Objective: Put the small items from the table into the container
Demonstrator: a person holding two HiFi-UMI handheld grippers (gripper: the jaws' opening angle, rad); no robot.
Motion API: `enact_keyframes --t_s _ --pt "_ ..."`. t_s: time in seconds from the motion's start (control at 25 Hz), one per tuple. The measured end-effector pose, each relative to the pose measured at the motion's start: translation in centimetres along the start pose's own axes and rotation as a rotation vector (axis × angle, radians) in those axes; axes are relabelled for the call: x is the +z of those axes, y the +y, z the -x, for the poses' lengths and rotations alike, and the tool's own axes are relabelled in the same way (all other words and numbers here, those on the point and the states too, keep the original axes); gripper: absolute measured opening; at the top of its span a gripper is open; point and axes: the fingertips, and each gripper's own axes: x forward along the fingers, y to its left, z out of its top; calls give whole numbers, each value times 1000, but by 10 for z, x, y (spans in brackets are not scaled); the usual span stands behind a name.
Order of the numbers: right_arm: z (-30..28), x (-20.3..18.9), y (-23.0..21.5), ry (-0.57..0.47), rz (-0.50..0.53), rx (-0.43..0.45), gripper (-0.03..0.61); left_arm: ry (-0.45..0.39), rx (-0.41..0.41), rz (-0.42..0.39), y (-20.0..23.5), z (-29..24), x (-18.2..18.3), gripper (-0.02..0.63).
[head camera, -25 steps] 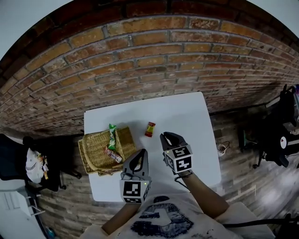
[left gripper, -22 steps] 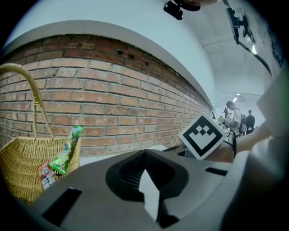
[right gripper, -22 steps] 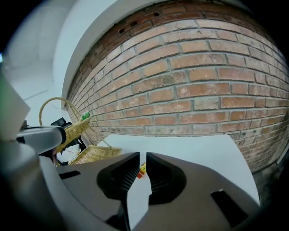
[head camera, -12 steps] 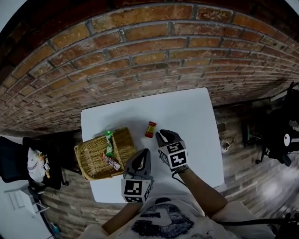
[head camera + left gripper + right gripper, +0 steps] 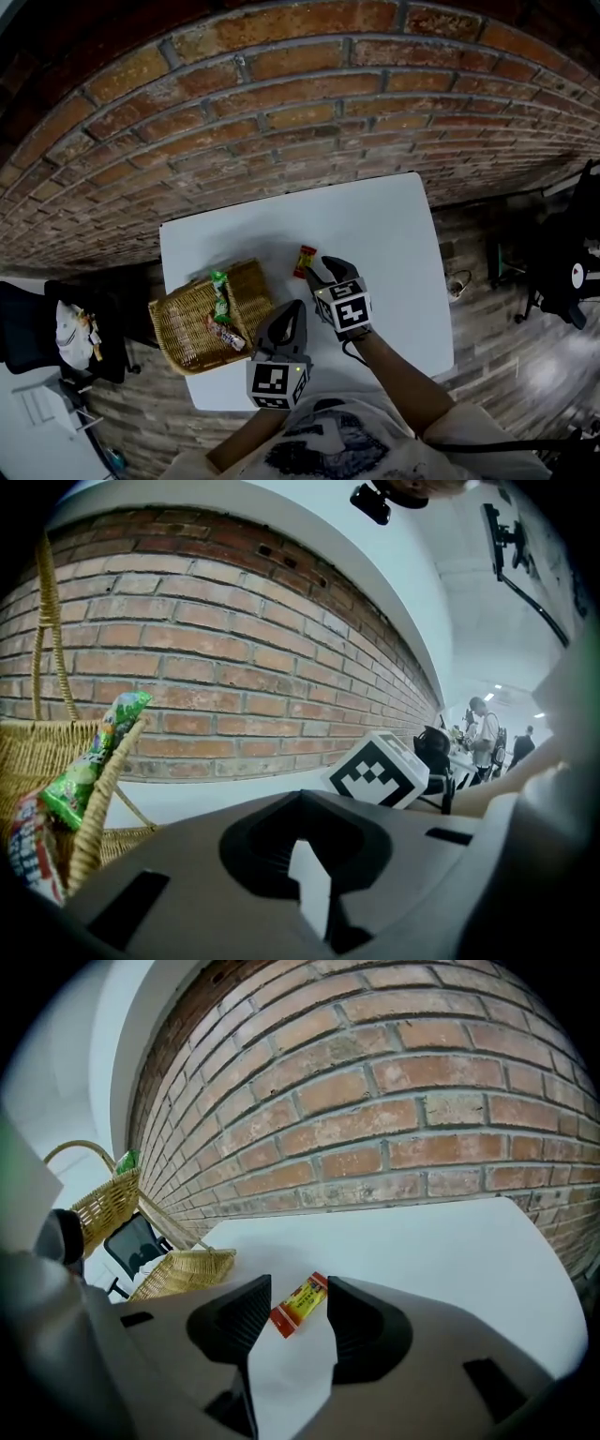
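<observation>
While right hand-held gripper (image 5: 297, 1297) is opening, red packet (image 5: 304, 261) between its jaws.

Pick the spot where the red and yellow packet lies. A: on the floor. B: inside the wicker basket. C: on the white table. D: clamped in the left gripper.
C: the red and yellow packet lies flat on the white table, just ahead of the right gripper, whose jaws are opening with the packet showing between them, untouched.
</observation>
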Motion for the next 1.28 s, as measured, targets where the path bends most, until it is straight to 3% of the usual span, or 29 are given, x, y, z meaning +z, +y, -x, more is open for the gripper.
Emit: enact_keyframes --t_s 0.96,1.12,1.28 --pt "-54 -33 -7 148 -18 -33 186 25 20 22 14 -9 -5 48" --pt "-52 -29 -13 150 39 -78 109 29 23 21 15 -8 -7 48" --pt "-52 -30 -17 156 54 -93 81 31 23 18 15 -9 -7 48"
